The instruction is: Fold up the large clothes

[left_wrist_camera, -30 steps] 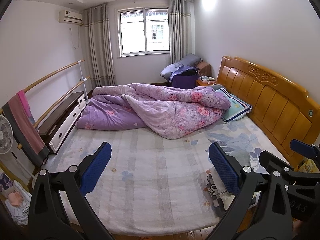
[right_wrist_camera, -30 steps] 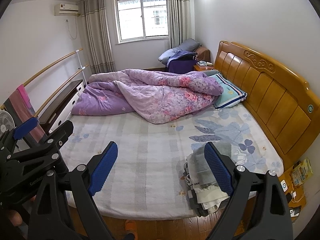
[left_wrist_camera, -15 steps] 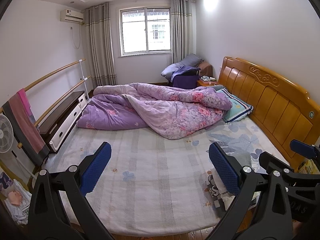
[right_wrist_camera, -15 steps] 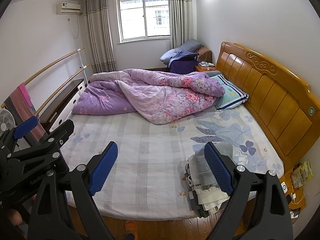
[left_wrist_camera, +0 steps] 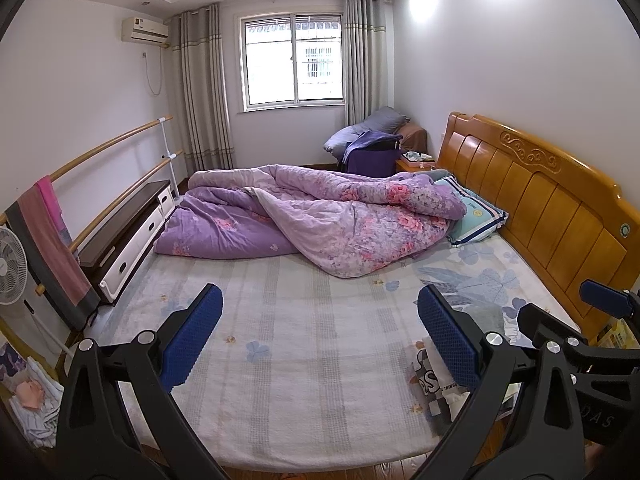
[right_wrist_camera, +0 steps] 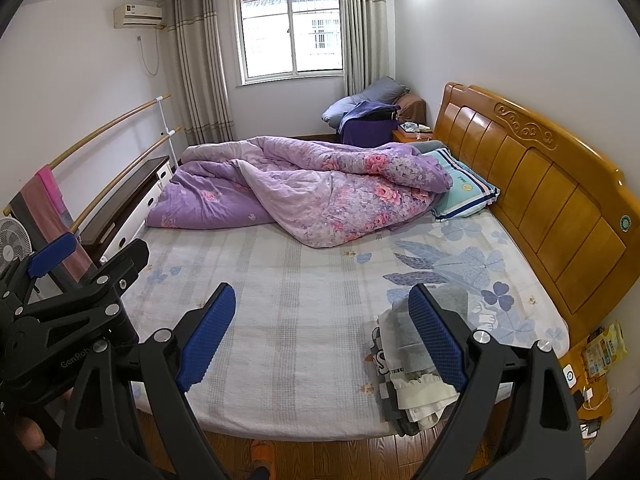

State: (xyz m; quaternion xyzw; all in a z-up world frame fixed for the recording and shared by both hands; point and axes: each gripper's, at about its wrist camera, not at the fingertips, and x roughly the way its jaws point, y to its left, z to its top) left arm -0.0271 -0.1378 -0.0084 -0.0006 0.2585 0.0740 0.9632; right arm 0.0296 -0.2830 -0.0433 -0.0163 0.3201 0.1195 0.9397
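Two hand-held grippers hang over the near edge of the bed (left_wrist_camera: 304, 360), both pointed down toward the mattress. Left hand-held gripper (left_wrist_camera: 320, 336): jaws spread wide, nothing between the blue pads. Right hand-held gripper (right_wrist_camera: 320, 332): same, jaws wide apart and empty.

Clothes pile (right_wrist_camera: 416, 376) sits at the near corner of the bed on the headboard (right_wrist_camera: 540, 200) side, partly hanging toward the edge. Several pieces stacked: grey on top, a cream piece and a printed one lower down. Right gripper's outer finger overlaps the pile in its own view; cannot tell whether it touches. Left gripper is well apart from it.

Purple quilt (left_wrist_camera: 320, 220) is bunched across the far half of the bed; pillow (left_wrist_camera: 476, 216) against the headboard. Middle of the bed between pile and quilt is bare sheet.

Judgement: folding not begun; step in hand looks like taking one garment off the pile.
- Take only the top layer, by an edge or corner, so the pieces below do not drag along.
- Watch the overhang: a sideways pull could tip the pile off onto the floor.
- Carry the piece to the bare middle, clear of the quilt, and spread it flat with both grippers before any fold.
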